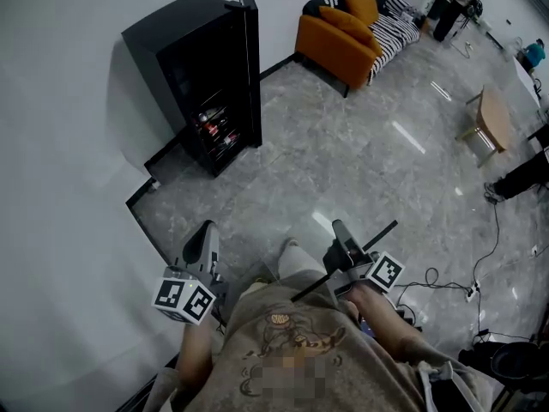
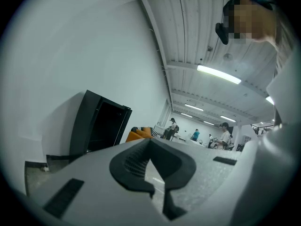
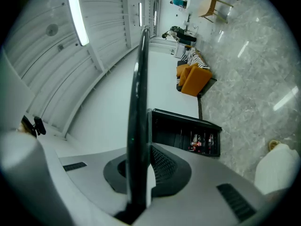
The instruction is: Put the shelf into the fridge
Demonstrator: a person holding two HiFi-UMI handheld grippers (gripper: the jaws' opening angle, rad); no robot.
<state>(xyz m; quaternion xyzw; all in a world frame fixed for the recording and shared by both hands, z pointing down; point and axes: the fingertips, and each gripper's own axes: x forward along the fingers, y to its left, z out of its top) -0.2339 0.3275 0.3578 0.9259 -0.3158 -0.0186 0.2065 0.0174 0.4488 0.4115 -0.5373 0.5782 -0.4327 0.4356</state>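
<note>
Jaws of the right gripper clamp the thin dark flat shelf edge-on beside the person's body, the open black fridge standing well ahead and leftward, nearer the empty, closed left gripper.

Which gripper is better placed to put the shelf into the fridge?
Right: the right gripper is shut on the shelf; the left gripper is shut and empty. The fridge stands open.

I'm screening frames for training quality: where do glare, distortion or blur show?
Head view: light streaks glare on the glossy floor; the fridge interior is dark. Left gripper view: fisheye bends the ceiling, corners black. Right gripper view: the shelf held in the right claw is blurred, close to the lens.
</note>
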